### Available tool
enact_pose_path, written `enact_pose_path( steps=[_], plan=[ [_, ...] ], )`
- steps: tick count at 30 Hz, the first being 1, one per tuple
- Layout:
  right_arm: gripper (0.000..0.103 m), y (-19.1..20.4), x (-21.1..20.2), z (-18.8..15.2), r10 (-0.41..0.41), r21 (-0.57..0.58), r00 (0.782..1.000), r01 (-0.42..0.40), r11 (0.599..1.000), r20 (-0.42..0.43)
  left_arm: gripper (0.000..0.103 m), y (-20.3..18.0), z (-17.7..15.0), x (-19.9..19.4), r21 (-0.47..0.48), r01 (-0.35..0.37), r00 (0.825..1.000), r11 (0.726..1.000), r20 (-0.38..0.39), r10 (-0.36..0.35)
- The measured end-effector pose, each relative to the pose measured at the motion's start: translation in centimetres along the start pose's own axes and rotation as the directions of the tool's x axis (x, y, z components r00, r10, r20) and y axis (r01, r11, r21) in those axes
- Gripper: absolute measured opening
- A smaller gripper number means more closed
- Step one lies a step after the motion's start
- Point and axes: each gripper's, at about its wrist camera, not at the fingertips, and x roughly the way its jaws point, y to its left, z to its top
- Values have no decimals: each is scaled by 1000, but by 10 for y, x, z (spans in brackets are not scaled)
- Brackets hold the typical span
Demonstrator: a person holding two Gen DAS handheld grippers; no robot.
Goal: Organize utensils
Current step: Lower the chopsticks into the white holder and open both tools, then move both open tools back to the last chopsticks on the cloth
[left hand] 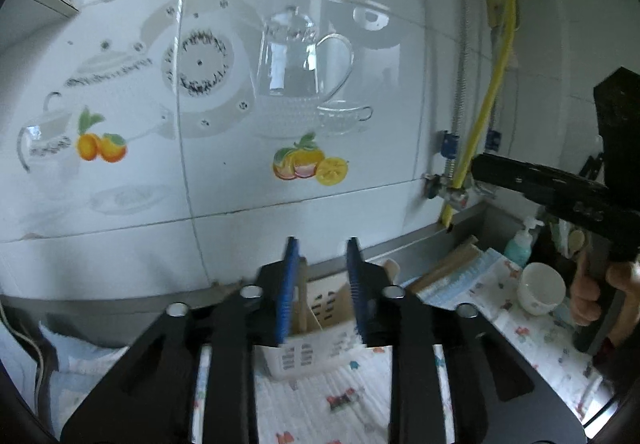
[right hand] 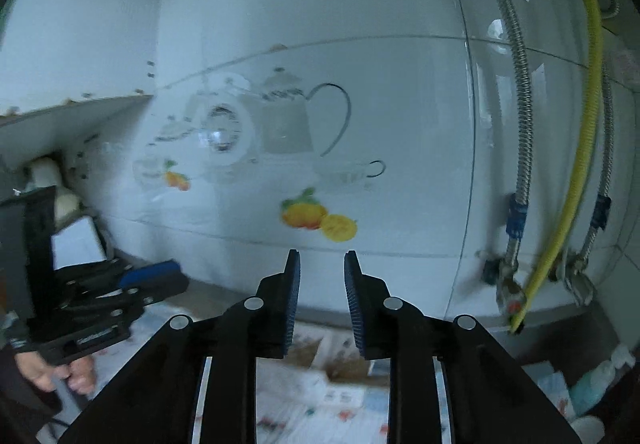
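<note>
Utensil basket (left hand: 308,348) partly hidden behind jaws; contents perhaps wooden utensils.

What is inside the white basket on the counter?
The basket holds wooden utensil handles that stand upright and rise above its rim. The left gripper and its fingers cover much of the inside, so the utensils' number and kind cannot be told.

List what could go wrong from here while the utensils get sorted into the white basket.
1. The white basket looks light and already holds tall wooden utensils; a nudge from the open left gripper could tip it.
2. The white cup stands close beside the right gripper, so a sweep there may knock it over.
3. The right wrist view is blurred, and the right gripper points towards the wall near the yellow hose; aiming may suffer.
</note>
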Motion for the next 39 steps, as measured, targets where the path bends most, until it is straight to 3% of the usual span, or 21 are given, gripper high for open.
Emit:
enact_pose_path(
  steps=[10, 14, 21, 29, 33, 39],
  plan=[
    [26, 33, -120, -40, 89, 31, 996, -89, 996, -17, 27, -29, -45, -89, -6, 34, 999, 999, -17, -34],
    [26, 44, -148, -63, 104, 33, 994, -103, 994, -34, 27, -38, -73, -109, -20, 48, 998, 999, -47, -49],
    [26, 52, -183, -104, 133, 73, 990, -129, 989, -54, 27, -36, -122, -121, -75, 59, 990, 995, -124, -68],
    [29, 46, -233, -95, 170, 81, 985, -172, 982, 27, 27, -18, -151, -126, -121, 16, 984, 993, -177, -37],
    [33, 53, -238, -103, 137, 57, 991, -137, 989, 16, 27, -20, -162, -126, -128, 22, 979, 992, -199, -47],
    [32, 71, -206, -163, 104, 69, 989, -97, 993, -106, 27, -28, -189, -122, -166, 38, 969, 985, -234, -76]
  ],
)
